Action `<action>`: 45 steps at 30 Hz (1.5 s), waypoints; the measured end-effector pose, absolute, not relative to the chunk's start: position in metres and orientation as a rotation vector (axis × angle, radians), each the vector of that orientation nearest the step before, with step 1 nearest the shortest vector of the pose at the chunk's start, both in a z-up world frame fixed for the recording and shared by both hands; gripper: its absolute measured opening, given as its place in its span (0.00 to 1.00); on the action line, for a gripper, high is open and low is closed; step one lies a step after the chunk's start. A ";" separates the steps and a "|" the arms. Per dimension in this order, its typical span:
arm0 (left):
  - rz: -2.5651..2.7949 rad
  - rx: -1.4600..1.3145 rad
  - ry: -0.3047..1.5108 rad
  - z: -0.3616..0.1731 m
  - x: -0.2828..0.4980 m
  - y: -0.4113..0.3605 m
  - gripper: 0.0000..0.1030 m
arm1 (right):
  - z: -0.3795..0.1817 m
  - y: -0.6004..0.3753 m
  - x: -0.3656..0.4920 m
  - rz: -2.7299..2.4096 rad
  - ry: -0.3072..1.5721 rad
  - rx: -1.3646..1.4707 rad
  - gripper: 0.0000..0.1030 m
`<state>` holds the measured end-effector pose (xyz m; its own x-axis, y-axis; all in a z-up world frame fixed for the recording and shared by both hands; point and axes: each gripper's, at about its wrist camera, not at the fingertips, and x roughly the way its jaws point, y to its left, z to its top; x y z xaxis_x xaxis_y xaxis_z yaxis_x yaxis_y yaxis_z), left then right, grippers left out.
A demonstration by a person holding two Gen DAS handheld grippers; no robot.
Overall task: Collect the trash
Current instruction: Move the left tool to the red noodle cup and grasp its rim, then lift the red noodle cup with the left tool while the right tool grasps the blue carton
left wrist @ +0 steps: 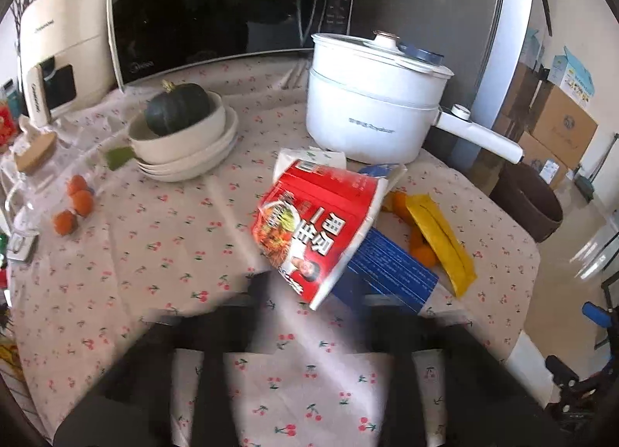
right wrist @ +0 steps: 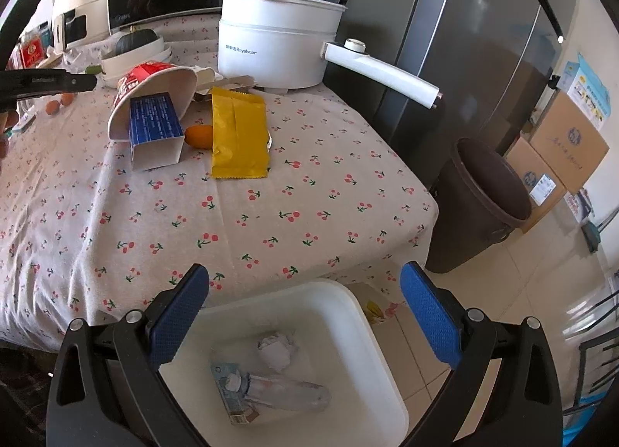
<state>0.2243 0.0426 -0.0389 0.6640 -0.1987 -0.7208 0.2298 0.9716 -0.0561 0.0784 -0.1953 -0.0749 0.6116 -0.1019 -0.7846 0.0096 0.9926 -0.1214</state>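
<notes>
A red instant-noodle cup [left wrist: 317, 230] lies on its side on the cherry-print tablecloth [left wrist: 154, 253], with a blue carton [left wrist: 390, 269] sticking out of its mouth. A yellow wrapper [left wrist: 441, 242] lies beside them over orange fruit [left wrist: 419, 247]. My left gripper [left wrist: 309, 315] is blurred, open and empty, just short of the cup. In the right wrist view the cup [right wrist: 154, 87], carton [right wrist: 154, 129] and wrapper [right wrist: 238, 137] lie far ahead. My right gripper [right wrist: 305, 307] is open and empty above a white bin [right wrist: 383, 362] holding crumpled paper [right wrist: 275, 350] and a plastic bottle [right wrist: 278, 393].
A white electric pot [left wrist: 367, 106] with a long handle, stacked bowls [left wrist: 185, 145] holding a dark squash, a microwave [left wrist: 216, 9] and small oranges [left wrist: 75, 203] stand on the table. A brown bin [right wrist: 479, 207], fridge [right wrist: 456, 44] and cardboard boxes [right wrist: 561, 153] stand at the right.
</notes>
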 end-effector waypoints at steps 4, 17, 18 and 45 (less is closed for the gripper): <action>-0.216 0.049 0.789 -0.038 0.231 0.037 0.93 | -0.073 -0.202 0.077 -0.070 0.915 -0.089 0.93; -0.280 0.509 0.962 -0.065 0.306 -0.038 0.93 | -0.071 -0.190 0.096 -0.003 0.938 -0.065 0.93; -0.272 0.550 0.982 -0.071 0.309 -0.042 0.93 | -0.071 -0.189 0.097 0.000 0.941 -0.064 0.93; -0.080 -0.121 0.873 -0.034 0.181 0.114 0.06 | -0.054 -0.054 0.103 0.505 0.752 -0.374 0.93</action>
